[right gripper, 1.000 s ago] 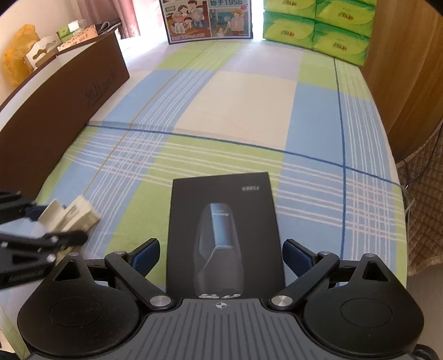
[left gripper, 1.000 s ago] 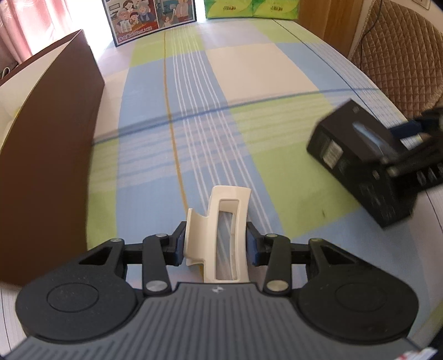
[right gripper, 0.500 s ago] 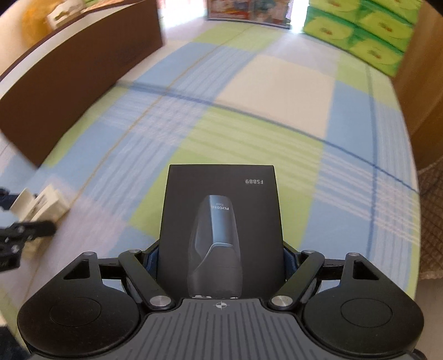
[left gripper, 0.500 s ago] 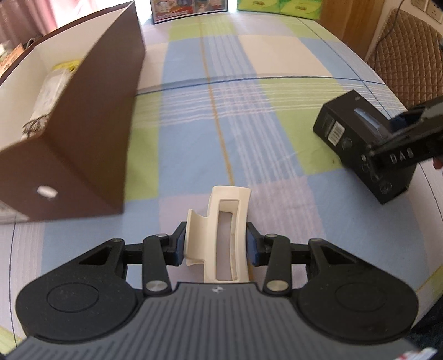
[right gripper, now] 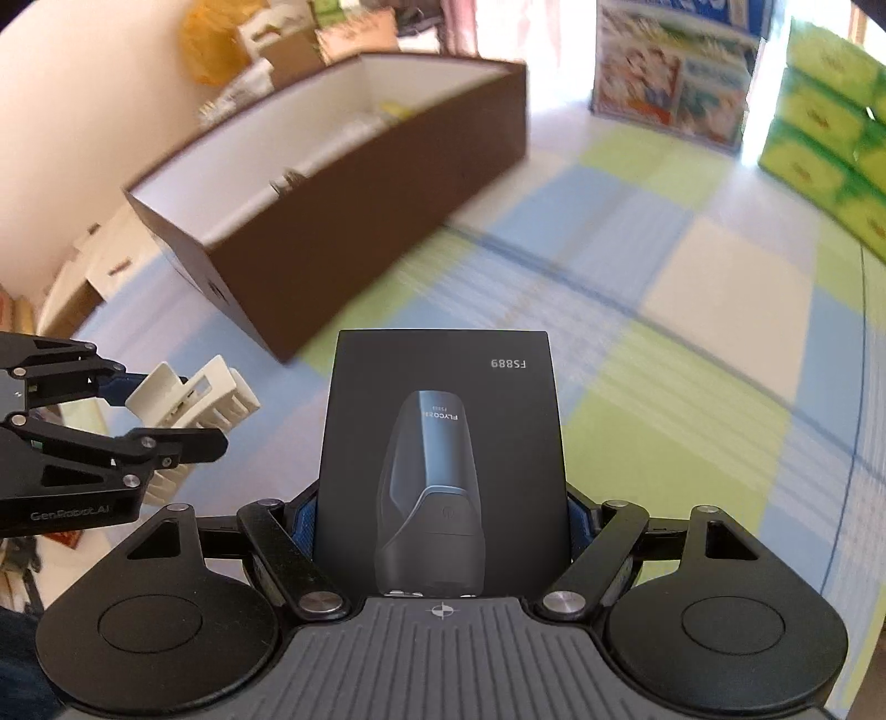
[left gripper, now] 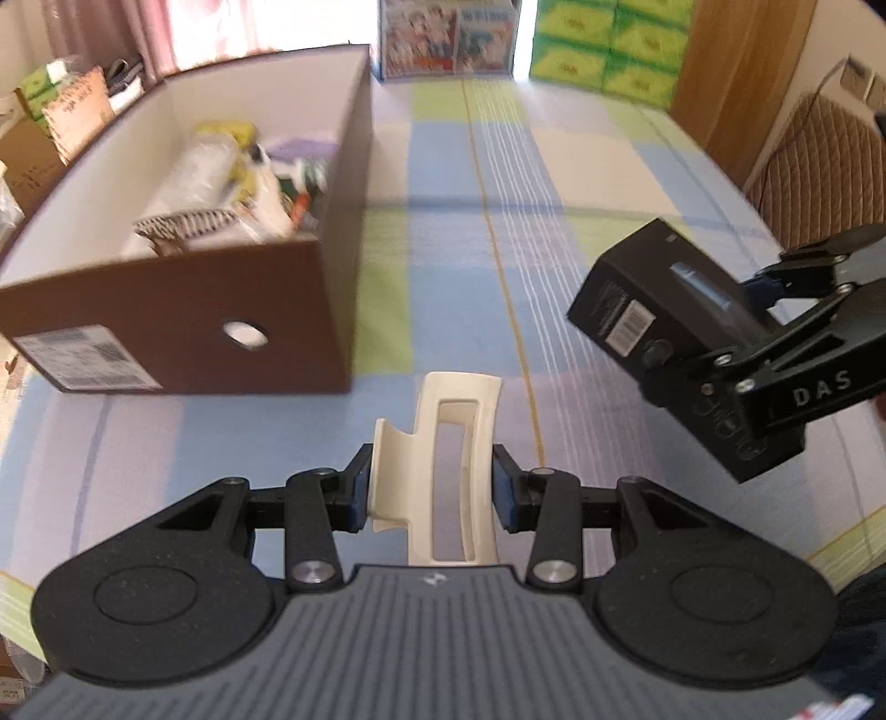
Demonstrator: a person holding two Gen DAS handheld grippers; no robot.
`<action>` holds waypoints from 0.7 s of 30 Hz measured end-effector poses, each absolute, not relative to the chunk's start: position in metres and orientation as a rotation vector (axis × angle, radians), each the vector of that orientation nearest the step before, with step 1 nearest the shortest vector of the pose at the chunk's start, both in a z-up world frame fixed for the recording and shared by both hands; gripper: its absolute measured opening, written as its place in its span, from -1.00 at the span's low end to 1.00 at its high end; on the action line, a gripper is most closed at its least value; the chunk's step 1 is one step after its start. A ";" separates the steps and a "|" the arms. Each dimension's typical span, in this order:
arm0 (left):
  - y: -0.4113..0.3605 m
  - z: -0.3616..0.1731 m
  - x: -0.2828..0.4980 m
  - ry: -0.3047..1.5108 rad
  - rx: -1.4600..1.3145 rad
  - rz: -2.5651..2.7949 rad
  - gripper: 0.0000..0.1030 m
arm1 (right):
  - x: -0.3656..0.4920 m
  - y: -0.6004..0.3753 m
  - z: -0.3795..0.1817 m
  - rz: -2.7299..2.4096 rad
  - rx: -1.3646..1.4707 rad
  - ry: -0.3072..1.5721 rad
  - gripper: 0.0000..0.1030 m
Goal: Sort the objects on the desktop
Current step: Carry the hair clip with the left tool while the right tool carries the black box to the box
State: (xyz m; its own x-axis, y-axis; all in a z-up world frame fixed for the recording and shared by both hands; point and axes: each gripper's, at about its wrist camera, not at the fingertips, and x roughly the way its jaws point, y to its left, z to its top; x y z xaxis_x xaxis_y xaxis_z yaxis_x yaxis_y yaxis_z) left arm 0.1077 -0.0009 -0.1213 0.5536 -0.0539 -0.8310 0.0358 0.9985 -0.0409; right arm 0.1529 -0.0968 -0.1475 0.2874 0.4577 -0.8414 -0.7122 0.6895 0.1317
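While both jaws grip, left clip (left gripper: 437, 471), right box (right gripper: 443, 443), only left view shows bin (left gripper: 166, 332) contents.

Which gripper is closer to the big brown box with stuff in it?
Left. The left gripper, holding the white hair clip, is just beside the brown box; the right gripper, holding the black box, is farther off.

Right gripper (right gripper: 443, 526) has clamped the black shaver box (right gripper: 443, 443) and lifted it; brown storage box (left gripper: 183, 260) now nearer both grippers.

home room – checked tablecloth (left gripper: 554, 183), curtains (left gripper: 183, 27)
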 end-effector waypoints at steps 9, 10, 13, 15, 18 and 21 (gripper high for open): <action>0.046 -0.053 0.094 0.809 -0.063 0.014 -0.29 | 0.153 -0.057 -0.099 0.905 -0.193 0.925 0.48; 0.052 -0.046 0.094 0.789 -0.066 0.022 -0.29 | 0.156 -0.052 -0.095 0.920 -0.173 0.917 0.48; 0.074 -0.028 0.098 0.744 -0.074 0.054 -0.29 | 0.162 -0.032 -0.080 0.958 -0.135 0.888 0.48; 0.091 -0.018 0.103 0.718 -0.085 0.079 -0.29 | 0.168 -0.017 -0.071 0.970 -0.119 0.871 0.48; 0.120 -0.008 0.115 0.680 -0.097 0.116 -0.29 | 0.181 0.011 -0.063 0.977 -0.101 0.843 0.48; 0.146 -0.002 0.131 0.659 -0.100 0.148 -0.29 | 0.197 0.043 -0.062 0.966 -0.091 0.834 0.48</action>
State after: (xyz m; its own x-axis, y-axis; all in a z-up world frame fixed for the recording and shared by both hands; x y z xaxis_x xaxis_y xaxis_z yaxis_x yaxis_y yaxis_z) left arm 0.1315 0.1463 -0.0019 0.7810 0.1047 -0.6157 -0.1680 0.9847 -0.0456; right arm 0.1970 0.0427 -0.0623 0.2906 0.6901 -0.6628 -0.7565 0.5898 0.2824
